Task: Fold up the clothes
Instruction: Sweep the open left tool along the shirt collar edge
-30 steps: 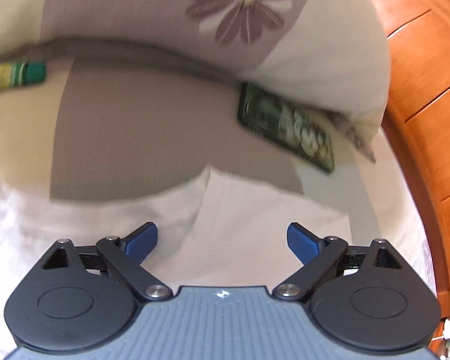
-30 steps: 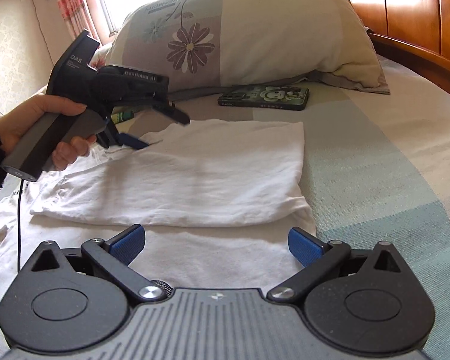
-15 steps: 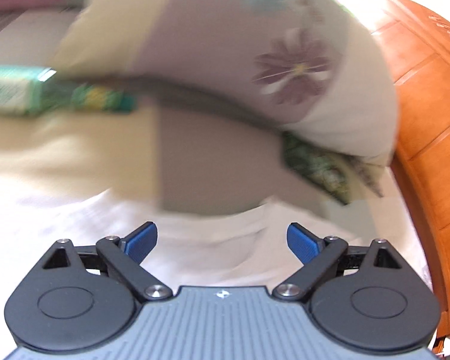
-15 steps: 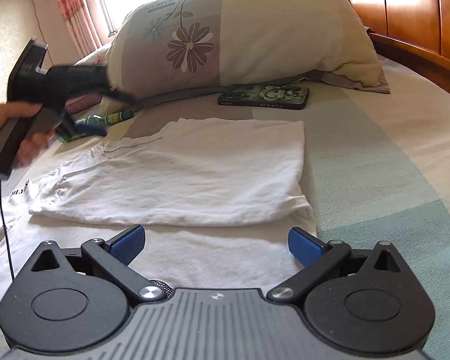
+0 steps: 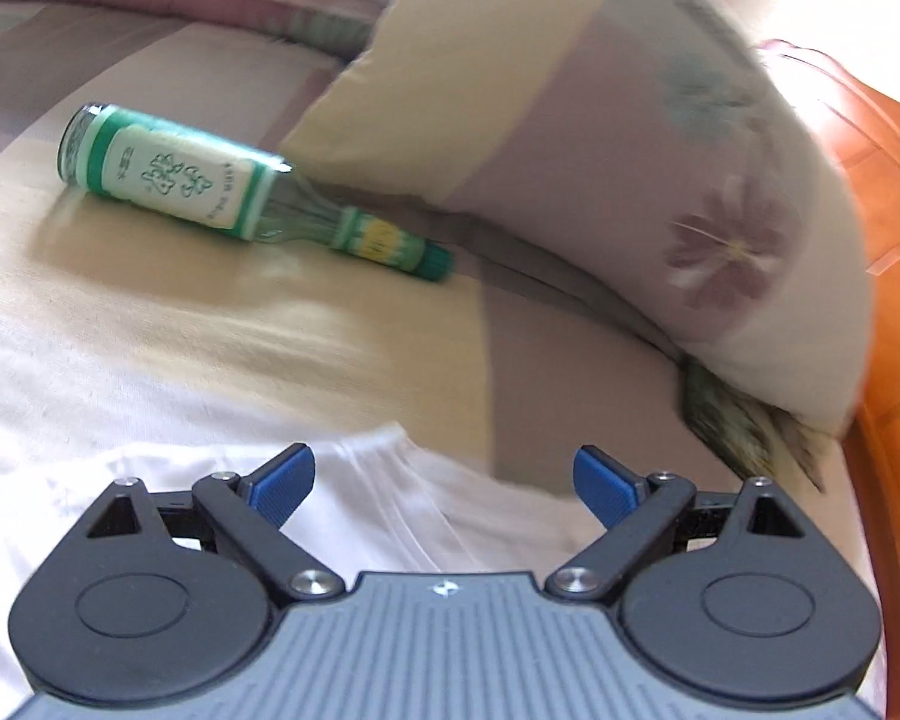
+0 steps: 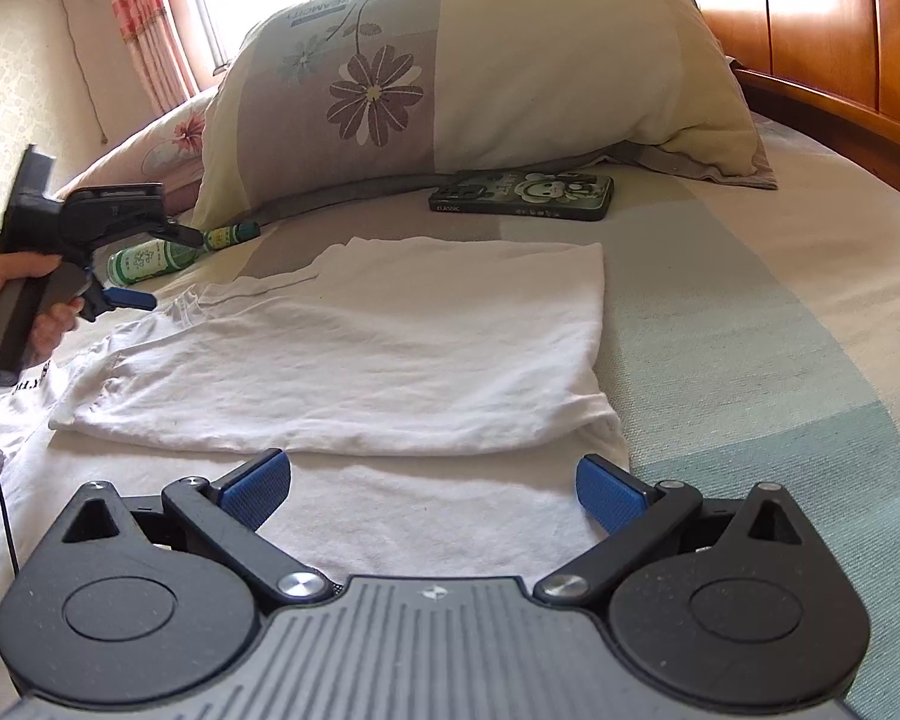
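Nearest the right wrist camera, the right gripper (image 6: 429,489) is held low over the near edge of the white cotton T-shirt (image 6: 390,336), its blue-padded fingers spread wide apart with nothing between them; it appears to be kept there so that the near hem can be taken for the next fold. The T-shirt is spread flat on the striped beige, grey and pale green bedsheet (image 6: 750,360), and one side has already been laid over the body, so that a doubled panel rests on a single layer that shows along the near side. This is judged to be a fold partly made, with the far side and the neck end not yet dealt with. Beyond it, toward the neck end, the left gripper (image 6: 150,267) is held in a hand (image 6: 27,300) above the collar and sleeve, its fingers likewise parted and empty; in its own view, white cloth lies just below the open fingers (image 5: 282,477), which suggests that a grasp is being lined up there. Just past the collar a green glass bottle with a white label (image 5: 168,174) lies on its side, clear of the cloth. A dark phone in a green cartoon case (image 6: 522,195) lies near the far hem, and behind both a large flower-printed pillow (image 6: 480,78) is propped against the orange wooden headboard (image 6: 822,18).
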A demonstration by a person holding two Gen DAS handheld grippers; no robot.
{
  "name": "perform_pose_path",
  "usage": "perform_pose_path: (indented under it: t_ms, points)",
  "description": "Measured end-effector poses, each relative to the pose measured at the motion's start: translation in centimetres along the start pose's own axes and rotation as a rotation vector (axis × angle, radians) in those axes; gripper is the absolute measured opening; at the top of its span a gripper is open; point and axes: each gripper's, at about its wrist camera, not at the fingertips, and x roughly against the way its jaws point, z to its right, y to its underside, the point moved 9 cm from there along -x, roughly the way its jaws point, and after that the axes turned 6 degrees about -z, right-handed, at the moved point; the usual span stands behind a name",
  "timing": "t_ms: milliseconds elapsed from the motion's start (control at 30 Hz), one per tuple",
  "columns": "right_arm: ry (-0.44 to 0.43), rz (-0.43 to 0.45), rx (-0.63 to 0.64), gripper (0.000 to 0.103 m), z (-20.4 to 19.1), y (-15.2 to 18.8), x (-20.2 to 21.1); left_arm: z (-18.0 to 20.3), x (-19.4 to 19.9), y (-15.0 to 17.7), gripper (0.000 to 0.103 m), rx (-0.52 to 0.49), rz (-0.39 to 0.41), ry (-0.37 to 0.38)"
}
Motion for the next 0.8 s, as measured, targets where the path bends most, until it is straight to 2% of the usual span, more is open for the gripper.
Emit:
perform_pose_path:
  t_ms: [167,267,367,500,600,700,800]
  points:
    - [-0.007,0.017,-0.005,0.103,-0.1,-0.1,0.3,4.0,1.4,3.7,0.093,-0.046,-0.076,0.193]
    - [-0.003,0.015,-0.012,0.103,0.1,-0.1,0.2,7.9,-0.6,5.5,0.093,-0.071,-0.148,0.284]
    - [0.004,0.009,-0.023,0.103,0.4,-0.1,-0.1,11.2,-2.9,7.1,0.093,-0.114,-0.200,0.315]
    - [0.004,0.006,-0.025,0.103,0.5,-0.1,-0.3,13.0,-5.4,8.8,0.093,-0.140,-0.246,0.338]
    - [-0.005,0.009,-0.018,0.103,0.3,-0.1,-0.2,12.7,-6.4,8.8,0.093,-0.133,-0.214,0.321]
    - [0.002,0.008,-0.014,0.103,0.3,-0.1,-0.2,12.3,-5.9,8.3,0.093,-0.074,-0.194,0.320]
    - [0.003,0.010,-0.020,0.103,0.4,-0.1,-0.2,12.0,-4.4,8.7,0.093,-0.126,-0.184,0.295]
